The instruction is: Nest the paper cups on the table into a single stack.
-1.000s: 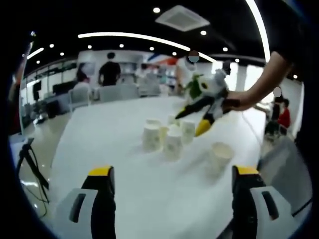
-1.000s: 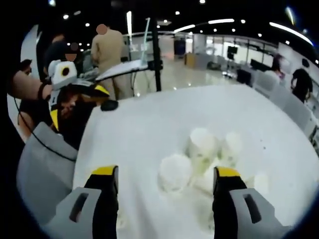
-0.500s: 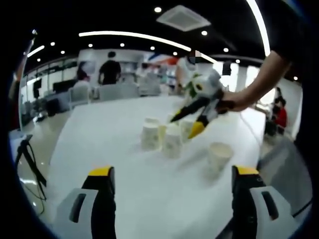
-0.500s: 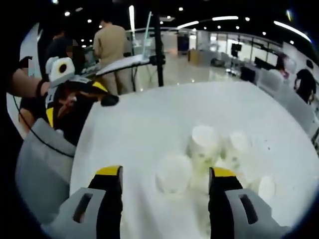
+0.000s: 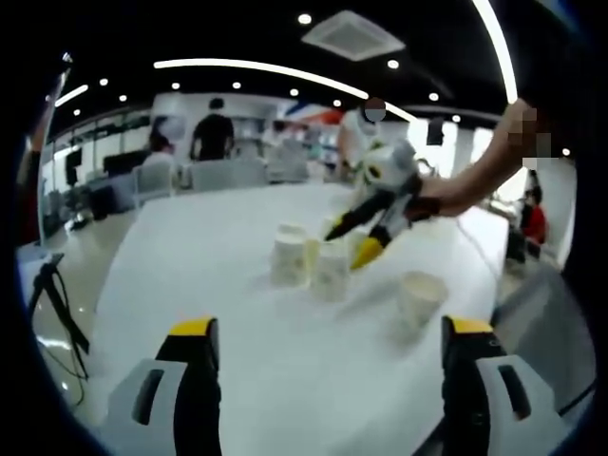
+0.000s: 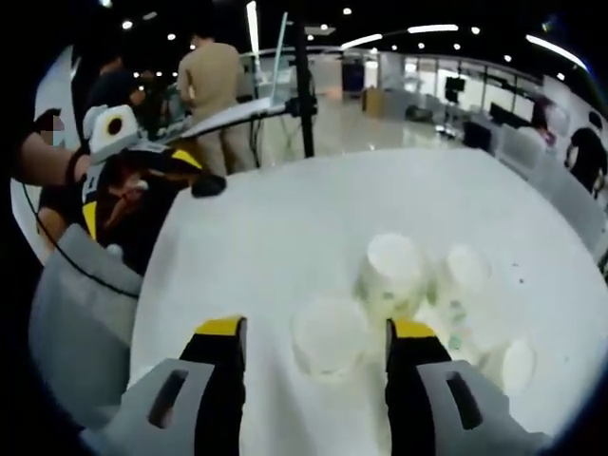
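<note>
Left gripper view: the left gripper point(image 5: 323, 380) hangs above the white table point(image 5: 190, 275) with its yellow-tipped jaws spread wide and nothing between them. Ahead on the table stands a cluster of paper cups point(image 5: 309, 258), upside down and close together; one separate cup point(image 5: 419, 298) stands apart to the right of the cluster, also on the table. The right gripper point(image 5: 353, 242), held by a person's hand point(image 5: 432, 198), reaches into the cluster from the right, its jaws pointing down at the cups; whether it touches a cup cannot be told from here. Chairs point(image 5: 223, 175) and people stand beyond the far table edge. Right gripper view: the right gripper point(image 6: 315, 347) has its jaws spread, with one inverted cup point(image 6: 330, 336) sitting between the two yellow tips; contact with either jaw cannot be confirmed. Further cups point(image 6: 394, 271) stand just beyond and to the right, all on the table point(image 6: 256, 237). The left gripper point(image 6: 152, 176) is at the left table edge, apart from the cups. A dark pole point(image 6: 302, 81) rises behind the table.
</note>
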A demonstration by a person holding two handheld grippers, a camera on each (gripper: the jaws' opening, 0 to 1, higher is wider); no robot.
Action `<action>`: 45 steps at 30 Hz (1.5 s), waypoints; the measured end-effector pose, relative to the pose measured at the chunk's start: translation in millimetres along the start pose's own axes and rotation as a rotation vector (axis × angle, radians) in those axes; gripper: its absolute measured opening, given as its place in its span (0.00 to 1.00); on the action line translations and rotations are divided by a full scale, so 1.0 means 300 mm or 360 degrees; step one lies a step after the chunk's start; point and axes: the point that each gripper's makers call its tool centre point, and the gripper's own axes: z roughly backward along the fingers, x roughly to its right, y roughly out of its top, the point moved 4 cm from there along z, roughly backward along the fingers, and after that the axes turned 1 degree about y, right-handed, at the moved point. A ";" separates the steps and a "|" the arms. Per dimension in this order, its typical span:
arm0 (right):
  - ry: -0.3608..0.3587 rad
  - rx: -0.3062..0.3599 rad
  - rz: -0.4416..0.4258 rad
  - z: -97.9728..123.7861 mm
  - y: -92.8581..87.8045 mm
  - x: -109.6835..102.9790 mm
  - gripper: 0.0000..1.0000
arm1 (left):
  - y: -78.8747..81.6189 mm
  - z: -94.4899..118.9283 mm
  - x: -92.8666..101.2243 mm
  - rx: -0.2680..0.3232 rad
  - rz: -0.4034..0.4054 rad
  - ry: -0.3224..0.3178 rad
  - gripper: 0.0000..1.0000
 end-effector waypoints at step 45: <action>0.0064 -0.0068 0.0107 -0.051 -0.009 0.008 0.34 | -0.022 -0.002 0.001 -0.0027 0.0023 -0.0016 0.96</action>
